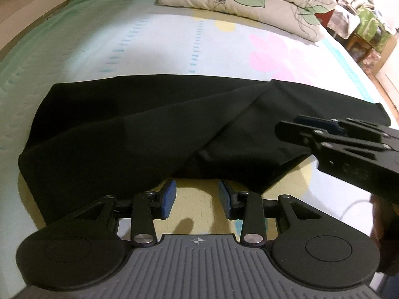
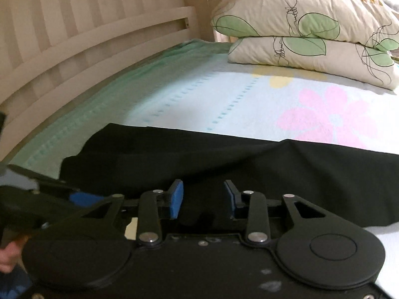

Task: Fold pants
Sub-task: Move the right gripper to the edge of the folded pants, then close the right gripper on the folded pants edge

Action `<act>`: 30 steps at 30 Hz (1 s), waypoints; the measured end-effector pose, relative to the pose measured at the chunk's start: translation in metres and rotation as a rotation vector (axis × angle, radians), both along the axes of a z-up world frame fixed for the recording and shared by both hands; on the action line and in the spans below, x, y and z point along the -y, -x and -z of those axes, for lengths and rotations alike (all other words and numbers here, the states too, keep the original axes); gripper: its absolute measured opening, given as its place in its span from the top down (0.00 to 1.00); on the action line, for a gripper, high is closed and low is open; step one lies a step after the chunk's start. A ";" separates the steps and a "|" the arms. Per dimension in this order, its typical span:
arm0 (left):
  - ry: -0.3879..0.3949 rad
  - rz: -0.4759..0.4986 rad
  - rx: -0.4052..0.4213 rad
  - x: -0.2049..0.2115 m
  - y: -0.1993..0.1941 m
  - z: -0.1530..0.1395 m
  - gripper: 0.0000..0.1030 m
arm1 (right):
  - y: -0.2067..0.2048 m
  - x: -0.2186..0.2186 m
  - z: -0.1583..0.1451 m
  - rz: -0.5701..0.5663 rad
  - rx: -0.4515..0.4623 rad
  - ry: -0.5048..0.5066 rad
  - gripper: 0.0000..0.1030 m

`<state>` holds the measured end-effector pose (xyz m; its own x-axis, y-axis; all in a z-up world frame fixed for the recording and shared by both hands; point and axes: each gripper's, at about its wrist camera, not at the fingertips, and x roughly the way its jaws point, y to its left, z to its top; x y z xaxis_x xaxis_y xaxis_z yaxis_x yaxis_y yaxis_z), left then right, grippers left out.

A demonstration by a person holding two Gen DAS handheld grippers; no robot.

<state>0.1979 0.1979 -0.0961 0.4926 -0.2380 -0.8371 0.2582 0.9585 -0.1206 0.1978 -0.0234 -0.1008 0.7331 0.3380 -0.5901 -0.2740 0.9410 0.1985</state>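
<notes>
Bedroom setting: bed [image 1: 154, 47] with a pale sheet printed in mint, pink and yellow flower shapes; slatted wooden bed frame [image 2: 74, 37] along its far side. Two pillows [image 2: 309, 35], cream with green leaf print, stacked one on the other at the far end. Pants [image 1: 154, 124], black, laid flat across the sheet in a long band with a diagonal fold ridge running through the middle; the near edge lies just beyond the left gripper's tips. Left gripper [image 1: 197, 194]: blue-padded jaws partly open, nothing between them, poised over bare sheet at the pants' near edge. Right gripper [image 2: 203, 196]: jaws partly open, hanging over the black cloth with no fabric pinched between the pads; in the left wrist view it enters from the right, above the pants. A hand [image 2: 8, 254] shows at the lower left corner of the right wrist view.
</notes>
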 end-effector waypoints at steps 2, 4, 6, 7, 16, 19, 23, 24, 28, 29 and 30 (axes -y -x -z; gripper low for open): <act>0.005 -0.003 -0.008 0.000 0.005 0.006 0.64 | -0.004 -0.002 0.007 -0.012 -0.011 0.028 0.81; 0.013 -0.001 -0.017 0.000 0.004 0.011 0.64 | -0.010 -0.003 0.021 -0.024 -0.051 0.045 0.86; 0.001 0.000 -0.019 0.001 0.004 0.013 0.64 | -0.006 -0.004 0.041 -0.038 -0.103 0.055 0.86; -0.008 0.000 -0.020 0.001 0.002 0.014 0.64 | -0.002 -0.005 0.050 -0.047 -0.115 0.070 0.86; 0.031 0.073 -0.018 0.022 -0.009 0.006 0.64 | 0.006 -0.002 0.056 -0.057 -0.054 0.081 0.89; 0.033 0.105 -0.040 0.035 -0.022 0.010 0.64 | 0.007 -0.007 0.057 -0.057 -0.041 0.084 0.89; 0.013 0.072 -0.111 0.035 -0.046 0.032 0.66 | 0.024 -0.007 0.044 -0.023 0.024 0.091 0.85; 0.027 0.063 -0.110 0.032 -0.051 0.033 0.66 | 0.030 -0.006 0.040 -0.029 0.040 0.079 0.83; 0.069 -0.007 -0.135 0.020 -0.070 0.031 0.66 | 0.039 -0.011 0.038 -0.082 0.033 0.071 0.73; 0.067 -0.006 -0.142 0.020 -0.072 0.032 0.66 | 0.039 -0.015 0.041 -0.097 0.039 0.082 0.73; 0.068 -0.003 -0.148 0.019 -0.072 0.033 0.66 | 0.038 -0.019 0.042 -0.106 0.048 0.089 0.72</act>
<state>0.2703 0.1786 -0.1290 0.3657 -0.2959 -0.8824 0.2303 0.9474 -0.2222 0.1594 -0.0041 -0.1430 0.7245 0.3623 -0.5863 -0.3796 0.9198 0.0993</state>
